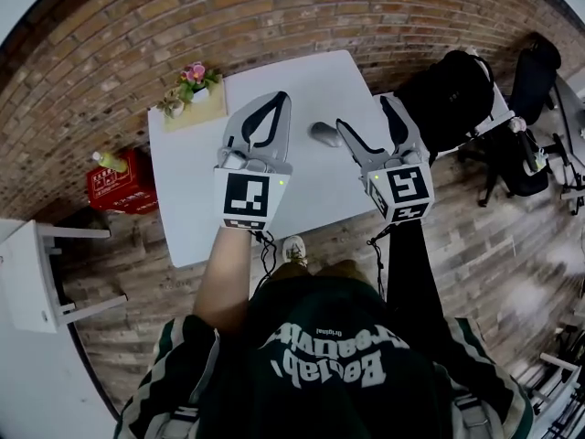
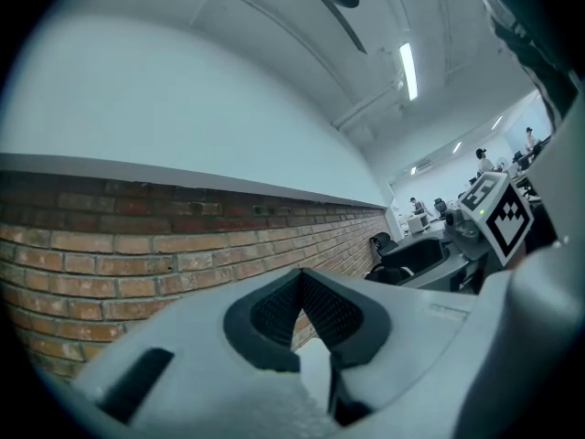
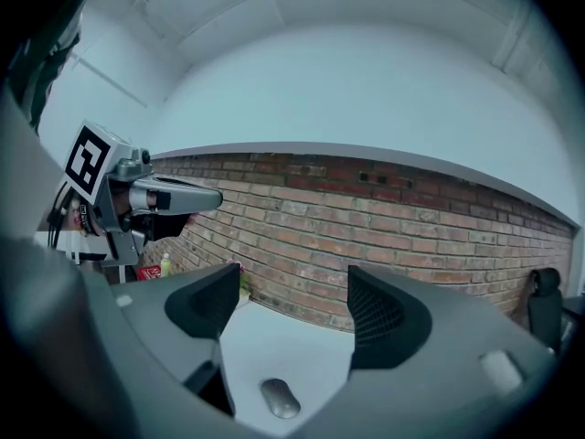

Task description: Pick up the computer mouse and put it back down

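A red brick wall runs along the far side of a white tabletop, and a wood-plank floor lies all around it. The person stands at the near edge in a dark green top and holds both grippers level over the surface.

The left gripper has its jaws pressed together at the tips with nothing between them. Beyond them its own view shows only brick and the pale wall above.

The right gripper has its jaws spread wide and empty. The computer mouse lies flat on the tabletop below the gap between them, somewhat nearer the left jaw and touched by neither. In the head view it sits just beside the tip of that left jaw, between the two grippers.

A small pot of pink flowers stands on a wooden board at the far left corner of the tabletop, beyond the left gripper's jaws and well apart from them. A red box with a green bottle on top sits on the floor left of the tabletop. A black bag rests to the right of the right gripper's jaws.
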{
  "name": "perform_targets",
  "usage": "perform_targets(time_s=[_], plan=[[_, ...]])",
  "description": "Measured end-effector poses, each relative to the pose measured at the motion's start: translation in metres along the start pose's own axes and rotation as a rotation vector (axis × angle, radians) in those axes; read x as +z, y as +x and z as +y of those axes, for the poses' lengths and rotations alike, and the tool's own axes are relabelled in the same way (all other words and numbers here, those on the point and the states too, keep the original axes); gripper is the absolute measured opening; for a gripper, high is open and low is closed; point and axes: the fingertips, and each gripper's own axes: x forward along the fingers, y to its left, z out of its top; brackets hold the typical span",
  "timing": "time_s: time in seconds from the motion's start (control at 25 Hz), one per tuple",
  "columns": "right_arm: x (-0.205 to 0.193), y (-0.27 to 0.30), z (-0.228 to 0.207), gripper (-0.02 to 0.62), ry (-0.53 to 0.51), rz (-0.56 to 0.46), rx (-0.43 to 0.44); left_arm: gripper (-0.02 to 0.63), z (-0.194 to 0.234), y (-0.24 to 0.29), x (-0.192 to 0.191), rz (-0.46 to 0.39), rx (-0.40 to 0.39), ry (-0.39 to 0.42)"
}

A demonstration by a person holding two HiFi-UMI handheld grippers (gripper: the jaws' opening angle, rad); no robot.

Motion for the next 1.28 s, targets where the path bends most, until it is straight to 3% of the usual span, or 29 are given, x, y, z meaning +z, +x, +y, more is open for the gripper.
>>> perform_targets(time_s=[0.24,0.4,0.64,1.28], plan=[[-0.009,0.034,0.011,0.368,0.025,0.033,0.067,0.006,0.020,0.018,-0.021,0.014,-0.042,-0.069],[-0.014,0.047,0.020,0.347,0.033,0.051,0.113,0.007,0.034,0.024,-0.028,0.014,-0.032,-0.055],[-0.013,0.055,0.017,0.325,0.029,0.033,0.115,0.008,0.041,0.031,-0.036,0.011,-0.018,-0.016],[-0.048,0.088,-0.010,0.293,0.075,0.147,0.251,0.008,0.040,0.064,-0.058,0.062,0.024,-0.088]])
